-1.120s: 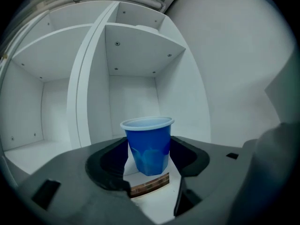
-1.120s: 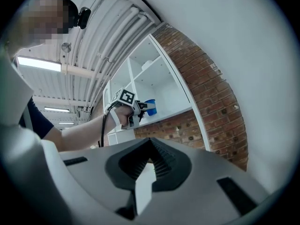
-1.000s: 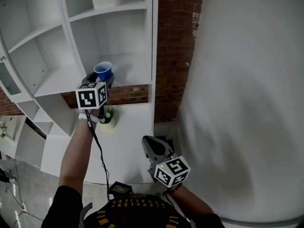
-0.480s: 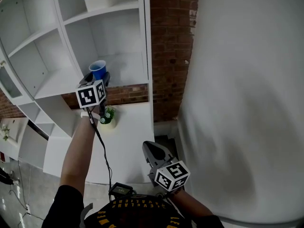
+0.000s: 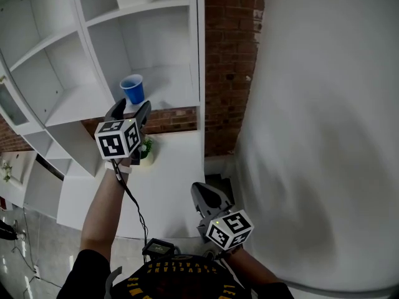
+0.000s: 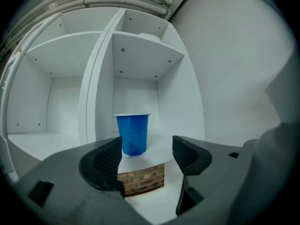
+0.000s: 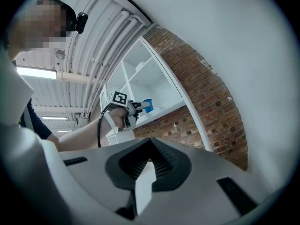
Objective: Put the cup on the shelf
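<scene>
My left tongs [image 5: 131, 109] hang just off the shelf's [image 5: 171, 89] front edge, jaws opening, with nothing between the pads. The cup [image 5: 132, 90] stands just beyond their tips, near that edge. The compartment's front is open, and the board to the right of the cup is bare up to the side panel [image 5: 202, 42]. A divider [image 5: 95, 48] walls off the left and an upper board [image 5: 140, 10] caps the compartment. Under the tongs, a small plant [image 5: 144, 148] stands on the tabletop [image 5: 174, 185].
</scene>
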The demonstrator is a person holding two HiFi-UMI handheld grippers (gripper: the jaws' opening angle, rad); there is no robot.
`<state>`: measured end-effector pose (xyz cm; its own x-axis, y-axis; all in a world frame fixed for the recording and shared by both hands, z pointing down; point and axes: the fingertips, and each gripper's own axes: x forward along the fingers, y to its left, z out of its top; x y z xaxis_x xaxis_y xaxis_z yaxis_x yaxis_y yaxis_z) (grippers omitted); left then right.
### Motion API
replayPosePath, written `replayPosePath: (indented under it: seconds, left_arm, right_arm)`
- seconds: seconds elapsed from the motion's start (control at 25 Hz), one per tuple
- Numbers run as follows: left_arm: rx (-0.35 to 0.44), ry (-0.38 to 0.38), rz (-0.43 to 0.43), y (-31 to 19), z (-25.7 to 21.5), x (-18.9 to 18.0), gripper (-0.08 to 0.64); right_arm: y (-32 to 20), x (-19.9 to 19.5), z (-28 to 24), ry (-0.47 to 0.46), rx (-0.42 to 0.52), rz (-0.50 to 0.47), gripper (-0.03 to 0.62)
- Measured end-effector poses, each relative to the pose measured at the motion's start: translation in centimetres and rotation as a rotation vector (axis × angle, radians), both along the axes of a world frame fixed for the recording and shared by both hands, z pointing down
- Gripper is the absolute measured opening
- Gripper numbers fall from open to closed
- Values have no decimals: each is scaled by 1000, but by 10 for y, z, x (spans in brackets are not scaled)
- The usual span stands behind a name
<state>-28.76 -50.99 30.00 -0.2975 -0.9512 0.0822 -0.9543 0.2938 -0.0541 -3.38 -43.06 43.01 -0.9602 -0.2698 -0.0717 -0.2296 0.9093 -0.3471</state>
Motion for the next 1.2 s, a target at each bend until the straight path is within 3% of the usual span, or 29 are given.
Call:
replayPosePath:
  seconds: [0.28, 0.48, 0.64, 1.0, 1.2]
  left_arm:
    - [113, 63, 151, 58, 3, 36, 321]
    - [102, 79, 284, 100, 25, 64, 314]
    - [127, 131, 310, 130, 44, 72, 247]
    - [167, 266, 357, 164, 81, 105, 8]
    - [175, 271, 379, 178, 89, 114, 5]
  right_arm:
    - [-3, -11, -19, -14, 48, 6, -8]
    - [-1, -20, -31, -21, 83, 15, -8]
    - [4, -27, -39, -19, 121, 17, -8]
    - [23, -49, -58, 3, 210, 9, -8]
    - [29, -50, -61, 26, 267, 39, -8]
